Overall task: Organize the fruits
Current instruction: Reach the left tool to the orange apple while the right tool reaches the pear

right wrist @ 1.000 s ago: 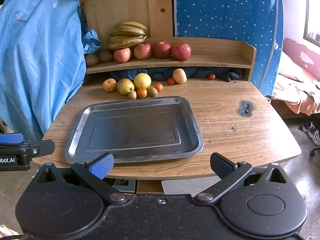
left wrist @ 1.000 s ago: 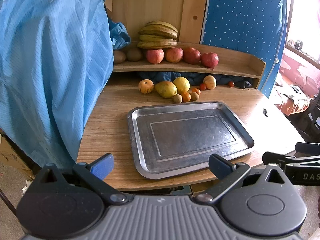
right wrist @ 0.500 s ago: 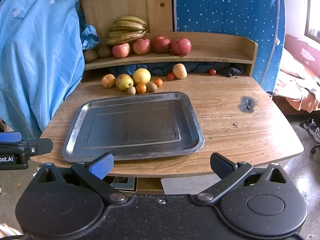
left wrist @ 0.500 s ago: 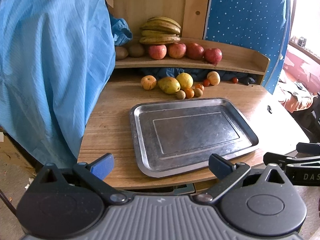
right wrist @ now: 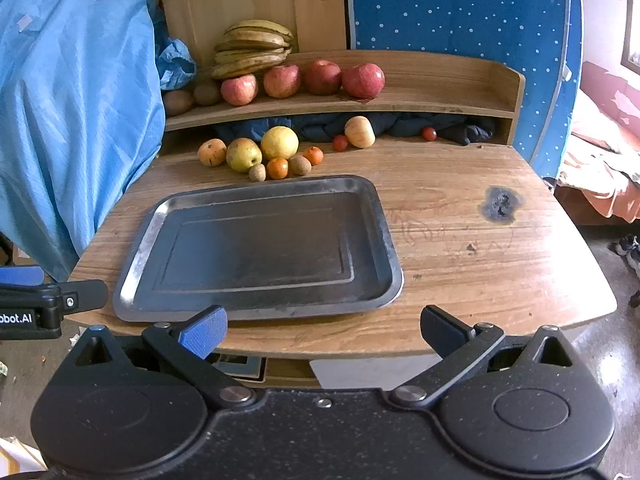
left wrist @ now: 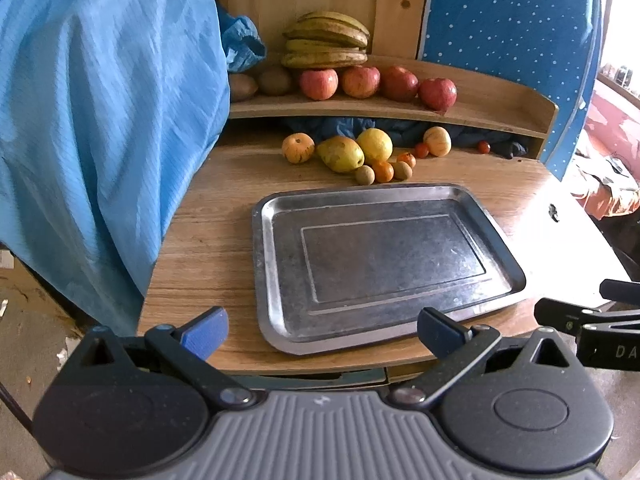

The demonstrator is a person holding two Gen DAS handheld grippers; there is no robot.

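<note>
The left gripper and the right gripper both hang in front of the near edge of the wooden table. Each one has its fingers spread wide, and nothing is between them.

A metal tray lies flat on the table with nothing in it. Behind it sits a bunch of small fruit: a yellow pear, a round yellow fruit, little oranges and brown kiwis. These sit close together, just behind the tray's far rim. Up on the shelf are four red apples in a row, with bananas piled behind them.

Only the right wrist view shows the dark burnt spot on the table, right of the tray. The left wrist view shows more of the big blue cloth on the left side.

Each camera sees just a bit of the other gripper, cut off at the picture's edge. Something dark is stuffed under the shelf; it looks like dark cloth, but that is hard to make out.
</note>
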